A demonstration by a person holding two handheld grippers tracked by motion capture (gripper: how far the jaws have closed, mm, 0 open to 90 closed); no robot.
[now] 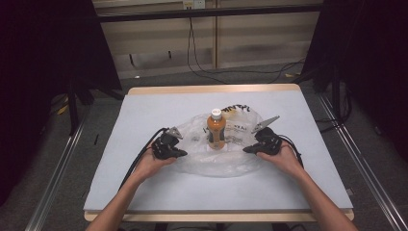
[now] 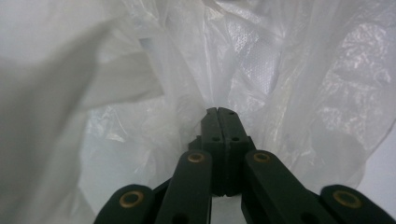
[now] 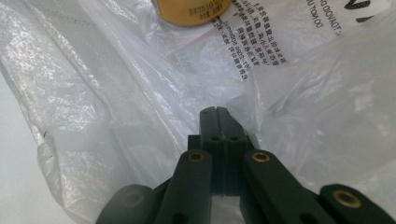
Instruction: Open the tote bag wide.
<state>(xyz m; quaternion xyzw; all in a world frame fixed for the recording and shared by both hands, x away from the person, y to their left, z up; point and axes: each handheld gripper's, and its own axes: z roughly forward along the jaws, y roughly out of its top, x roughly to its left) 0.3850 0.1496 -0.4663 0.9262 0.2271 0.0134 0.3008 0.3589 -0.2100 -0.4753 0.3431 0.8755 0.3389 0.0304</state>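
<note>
Bottle: orange drink bottle point(image 1: 216, 130) stands upright on the clear plastic bag point(image 1: 211, 161), table point(image 1: 144, 192) centre.
Left gripper point(image 1: 181, 154): at 9 o'clock of the bottle, jaws closed, tips against bag film.
Right gripper point(image 1: 247, 150): at 3 o'clock, jaws closed, tips against bag.

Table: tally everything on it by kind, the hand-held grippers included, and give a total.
Bottles: 1, the orange bottle with a white cap, standing upright at the middle of the bag.
Plastic bags: 1, the clear plastic bag with black print, spread on the table.
Grippers: 2, the left gripper and the right gripper, jaws closed at the bag's two sides.
Total: 4
</note>
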